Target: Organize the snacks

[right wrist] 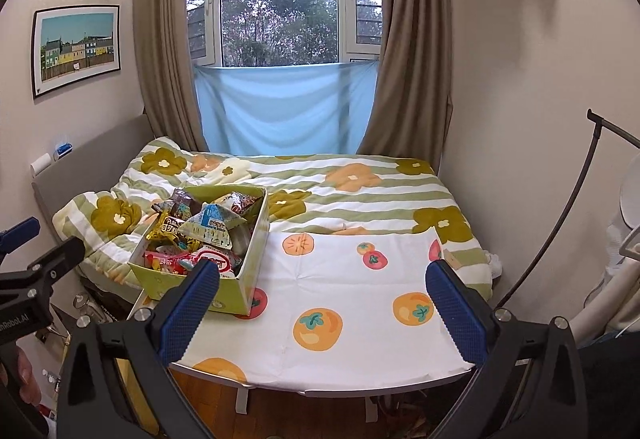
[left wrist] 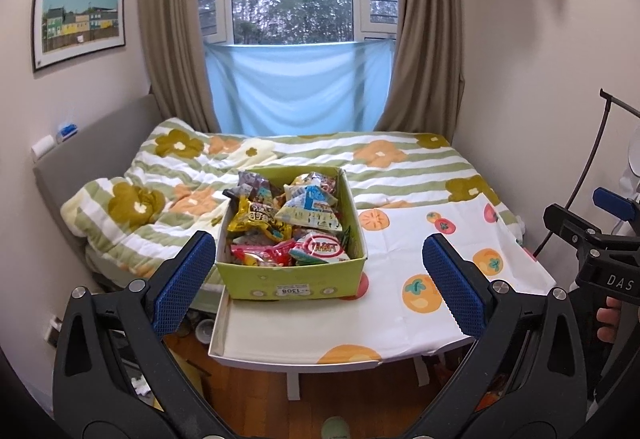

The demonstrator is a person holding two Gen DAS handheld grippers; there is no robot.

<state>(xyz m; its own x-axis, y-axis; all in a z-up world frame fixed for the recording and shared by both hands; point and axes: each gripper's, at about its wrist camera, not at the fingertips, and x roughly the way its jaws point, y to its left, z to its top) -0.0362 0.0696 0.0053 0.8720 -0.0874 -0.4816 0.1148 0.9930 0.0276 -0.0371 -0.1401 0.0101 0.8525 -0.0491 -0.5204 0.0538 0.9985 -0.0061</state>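
Left wrist view: the left gripper (left wrist: 318,279) hung short of the table (left wrist: 400,343), jaws spread wide and holding nothing, the box (left wrist: 292,281) framed between its pads.
Right wrist view: the right gripper (right wrist: 324,309) hovered over the bare cloth (right wrist: 352,299), jaws likewise gaping and empty.
Snacks: packets (left wrist: 288,223) lay heaped in the open green box, some rising to or above its rim; none showed on the cloth.
Box: it stood at the table's far left corner, its back against the quilt (left wrist: 132,199) of the bed, and seemed to sit in a shallow white tray (left wrist: 224,335).
Stage: the heap fitted either snacks gathered in or snacks waiting to be sorted out; the pictures did not settle which.
Risk, spill: packets piled at the rim could have slid out if a jaw had nudged the heap or tipped the box.
Risk, edge: with the box so near the left edge, a push from the right might have sent it toward the floor or the bed.
Risk, grip: slick, puffed wrappers could have slipped from the pads or been crushed by a hard squeeze.
Risk, cloth: a snagged cloth might have dragged the box along with it.
Risk, crowding: both grippers hung close together, so a clash looked possible over the box.
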